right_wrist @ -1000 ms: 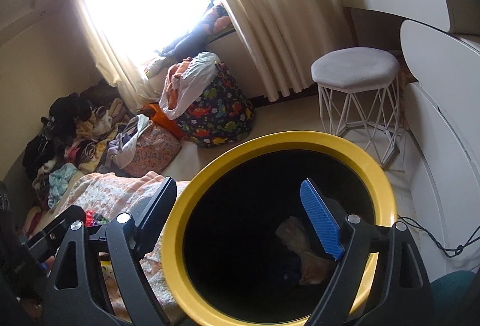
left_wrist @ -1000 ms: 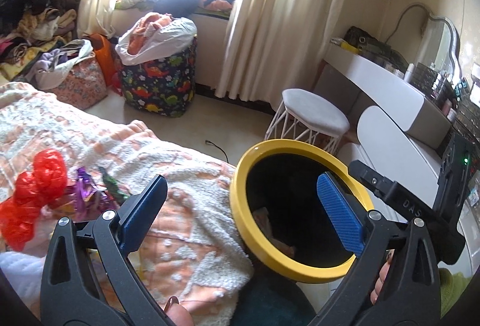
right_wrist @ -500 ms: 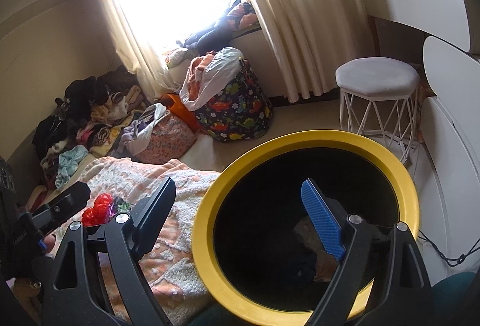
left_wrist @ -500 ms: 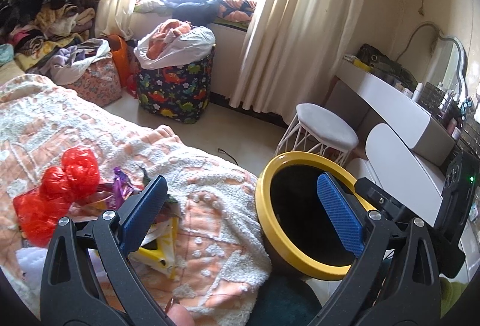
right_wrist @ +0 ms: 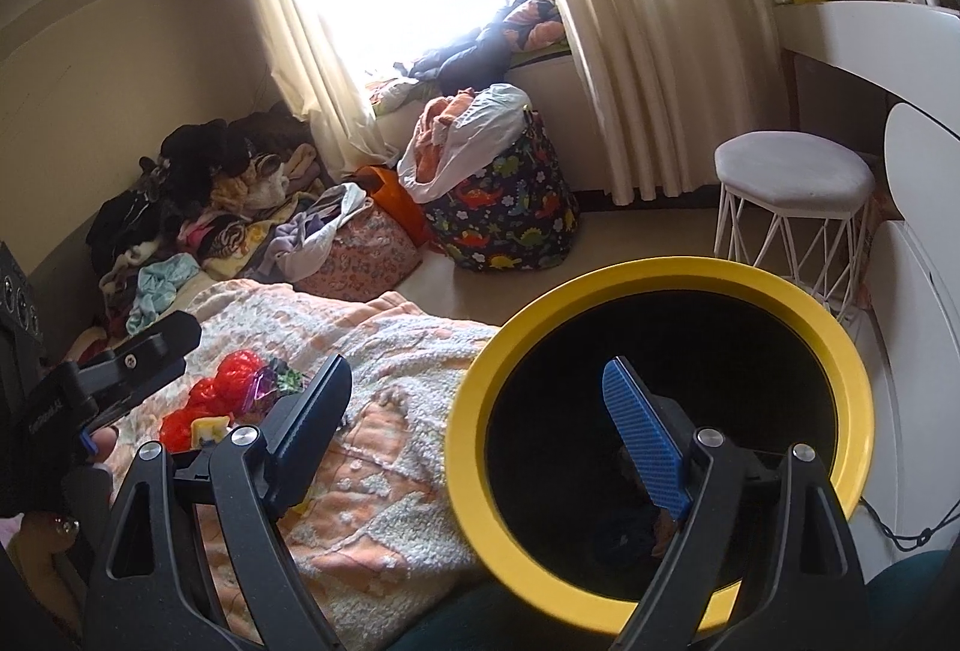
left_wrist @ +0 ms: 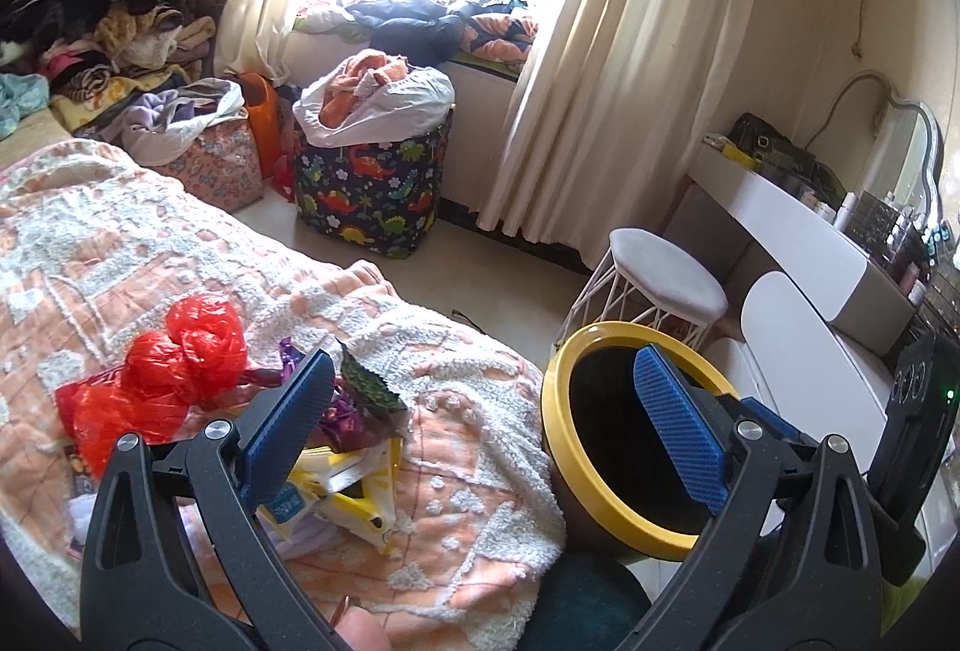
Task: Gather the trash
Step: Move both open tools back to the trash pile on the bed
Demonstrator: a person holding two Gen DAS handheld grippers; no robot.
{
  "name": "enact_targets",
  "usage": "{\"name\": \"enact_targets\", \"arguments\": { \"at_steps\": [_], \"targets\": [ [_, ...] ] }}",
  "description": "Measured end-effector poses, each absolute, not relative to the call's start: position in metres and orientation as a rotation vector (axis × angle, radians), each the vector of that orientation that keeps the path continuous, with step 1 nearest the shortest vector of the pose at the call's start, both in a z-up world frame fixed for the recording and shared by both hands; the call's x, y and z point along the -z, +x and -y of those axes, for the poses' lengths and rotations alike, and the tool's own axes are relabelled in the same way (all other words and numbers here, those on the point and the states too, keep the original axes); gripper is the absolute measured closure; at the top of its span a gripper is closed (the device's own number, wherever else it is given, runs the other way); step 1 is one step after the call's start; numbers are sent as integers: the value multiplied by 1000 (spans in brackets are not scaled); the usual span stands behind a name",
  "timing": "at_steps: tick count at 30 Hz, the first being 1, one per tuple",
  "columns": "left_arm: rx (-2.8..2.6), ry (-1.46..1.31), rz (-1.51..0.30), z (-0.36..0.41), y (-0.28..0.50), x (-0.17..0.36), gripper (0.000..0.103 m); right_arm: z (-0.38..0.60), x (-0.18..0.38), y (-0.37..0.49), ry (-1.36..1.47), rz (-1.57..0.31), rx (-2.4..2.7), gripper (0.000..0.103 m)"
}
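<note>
Sunlit and cluttered, a bedroom frames a pile of trash on an orange-and-white bedspread [left_wrist: 150, 255]: a crumpled red plastic bag [left_wrist: 162, 381], purple wrappers [left_wrist: 342, 420], a dark green wrapper [left_wrist: 369, 387] and yellow-and-white packaging [left_wrist: 354, 489] lie bunched together near the bed's edge. Just beside that edge stands a black bin with a yellow rim [right_wrist: 600, 291], its dark inside holding some scraps too dim to identify. The left gripper [left_wrist: 486, 429] hangs over the trash with its blue-padded jaws spread wide and holding nothing, one finger above the wrappers, the other over the bin. The right gripper [right_wrist: 480, 429] is likewise wide apart and empty, straddling the bin's near rim. Beyond, a dinosaur-print hamper [left_wrist: 372, 189] stuffed with laundry sits near cream curtains [left_wrist: 600, 69], with a white stool [left_wrist: 660, 279] before a white vanity [left_wrist: 798, 237].
</note>
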State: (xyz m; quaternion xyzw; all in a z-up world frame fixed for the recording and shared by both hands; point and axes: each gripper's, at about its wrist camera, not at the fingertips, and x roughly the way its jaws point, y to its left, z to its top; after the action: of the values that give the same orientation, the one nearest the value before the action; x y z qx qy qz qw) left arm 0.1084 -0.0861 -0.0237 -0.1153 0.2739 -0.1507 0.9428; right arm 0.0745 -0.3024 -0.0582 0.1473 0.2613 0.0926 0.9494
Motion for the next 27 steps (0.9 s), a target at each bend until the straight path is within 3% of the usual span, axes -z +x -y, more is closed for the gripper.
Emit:
{"name": "enact_targets", "arguments": {
  "at_steps": [27],
  "targets": [
    [185,-318,-528,16,104,26,11,218,62,74,140,-605,-358,20]
  ]
}}
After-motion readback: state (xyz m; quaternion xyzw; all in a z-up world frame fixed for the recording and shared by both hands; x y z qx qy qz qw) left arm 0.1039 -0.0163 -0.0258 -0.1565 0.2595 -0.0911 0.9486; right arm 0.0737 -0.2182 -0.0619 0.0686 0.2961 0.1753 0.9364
